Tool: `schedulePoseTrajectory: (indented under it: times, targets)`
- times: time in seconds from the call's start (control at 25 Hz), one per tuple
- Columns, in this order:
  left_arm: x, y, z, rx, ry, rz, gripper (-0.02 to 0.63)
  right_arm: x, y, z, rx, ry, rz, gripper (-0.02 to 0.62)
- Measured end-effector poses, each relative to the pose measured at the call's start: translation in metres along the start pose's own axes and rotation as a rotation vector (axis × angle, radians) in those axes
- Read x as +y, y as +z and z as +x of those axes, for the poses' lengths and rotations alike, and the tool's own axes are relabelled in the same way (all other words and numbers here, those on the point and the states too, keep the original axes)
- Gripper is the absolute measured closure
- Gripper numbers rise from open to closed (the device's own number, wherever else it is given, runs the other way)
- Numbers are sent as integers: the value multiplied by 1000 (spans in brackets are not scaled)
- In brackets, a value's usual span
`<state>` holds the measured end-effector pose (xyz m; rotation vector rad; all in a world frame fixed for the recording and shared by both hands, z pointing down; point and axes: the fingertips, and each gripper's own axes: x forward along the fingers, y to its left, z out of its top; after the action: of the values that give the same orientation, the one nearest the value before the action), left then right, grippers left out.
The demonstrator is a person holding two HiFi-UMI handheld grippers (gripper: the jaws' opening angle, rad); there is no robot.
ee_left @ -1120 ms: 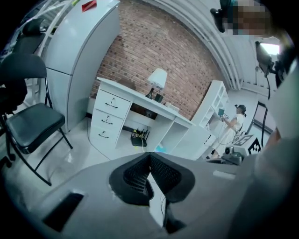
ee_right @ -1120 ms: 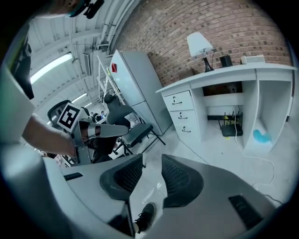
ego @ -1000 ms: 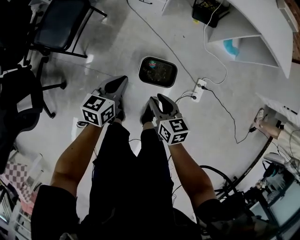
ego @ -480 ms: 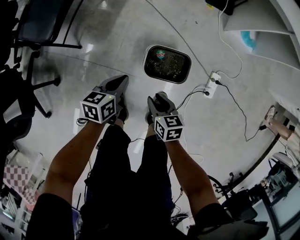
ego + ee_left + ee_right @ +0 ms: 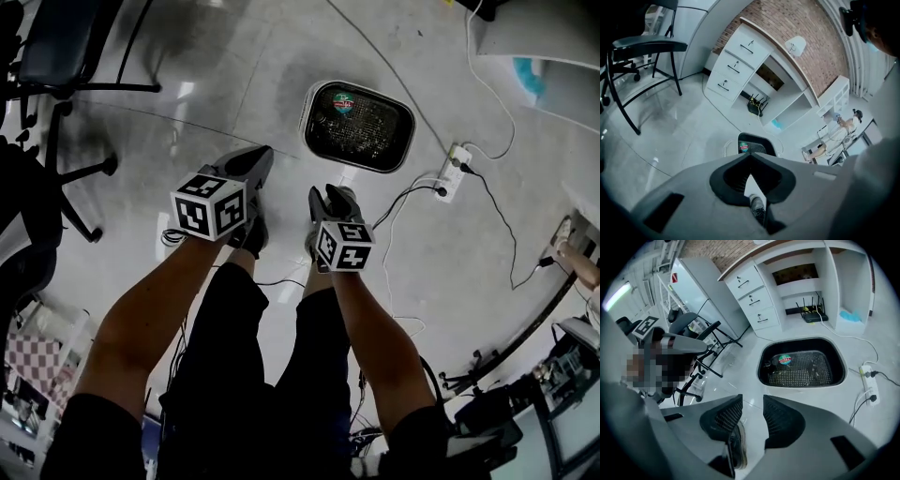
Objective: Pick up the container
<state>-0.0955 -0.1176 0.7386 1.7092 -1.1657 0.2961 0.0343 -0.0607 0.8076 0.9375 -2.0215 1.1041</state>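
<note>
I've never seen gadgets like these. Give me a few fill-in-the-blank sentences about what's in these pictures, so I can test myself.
1. The black container sits on the ____.
2. The left gripper has its jaws ____.
3. The right gripper has its jaws ____, with nothing between them.
4. In the head view, the white power strip lies to the container's ____.
Missing words: floor; shut; open; right.
</note>
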Motion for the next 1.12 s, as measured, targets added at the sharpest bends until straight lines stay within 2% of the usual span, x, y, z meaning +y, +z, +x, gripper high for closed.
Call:
schedulePoseTrajectory:
  times: [0.12,0.32,0.48,0.6,0.96,1.12]
  targets:
    - [14,-9,15,13,-5,10,595,-15,-6,25,-16,-20,60,489]
    - [37,-20,37,27,-1,32,595,-28,-19,59,-16,-25,90,469]
    - [55,-35,56,41,13,14,595,-41,-29,84,-1,-37,113,449]
    - [63,-44,69,52,13,10,595,-54,-30,100,-25,-42,176,440]
    - [79,-49,93,69,4,30,595,-76,-34,134,-38,-46,234,425]
    - [87,-47,102,53,4,4,595,-81,-32,145,-49,-55,265,425]
